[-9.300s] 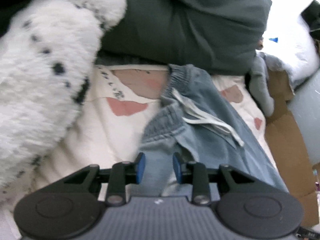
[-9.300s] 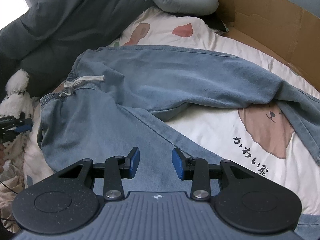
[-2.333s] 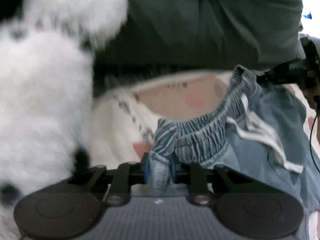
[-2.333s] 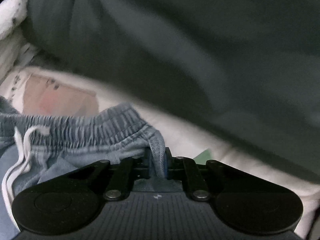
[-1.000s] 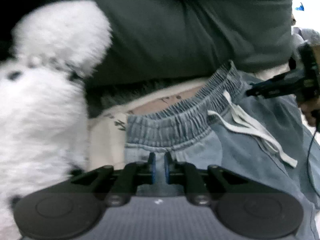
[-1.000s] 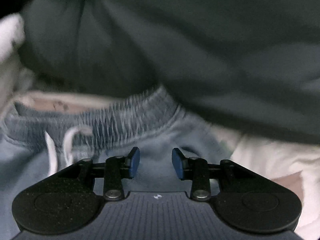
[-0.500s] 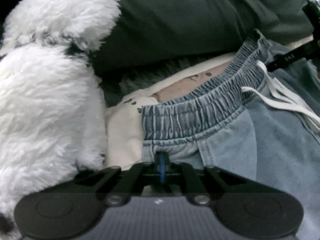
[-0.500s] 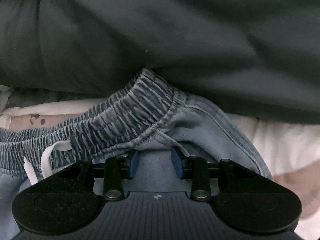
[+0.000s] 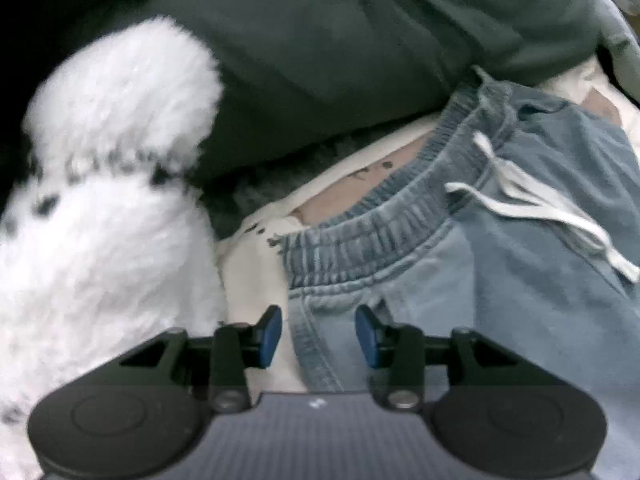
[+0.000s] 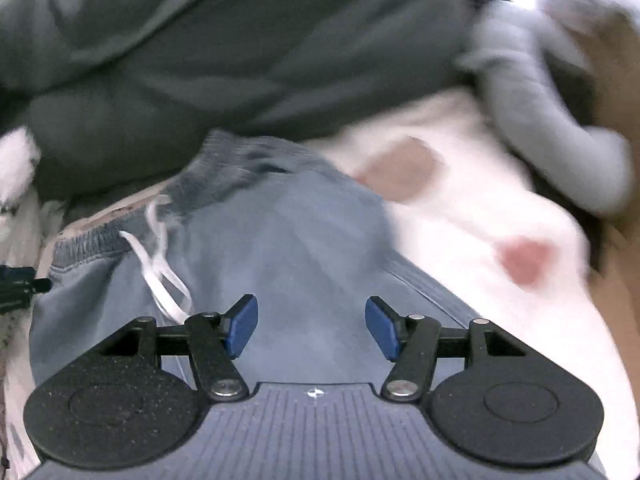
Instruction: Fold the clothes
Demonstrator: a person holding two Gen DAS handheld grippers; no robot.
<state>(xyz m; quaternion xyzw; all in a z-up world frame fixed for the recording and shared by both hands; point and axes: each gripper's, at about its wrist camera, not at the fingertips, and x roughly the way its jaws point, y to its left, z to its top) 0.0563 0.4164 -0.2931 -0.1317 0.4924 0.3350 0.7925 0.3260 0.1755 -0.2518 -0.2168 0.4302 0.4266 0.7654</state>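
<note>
Both grippers' fingers (image 9: 269,335) have released the jeans (image 9: 500,300).

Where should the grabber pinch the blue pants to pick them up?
Probably the thick gathered waistband of the blue pants, at its left corner. It is a firm ridge just ahead of the open left gripper, so come straight forward, jaws either side of the edge.
</note>
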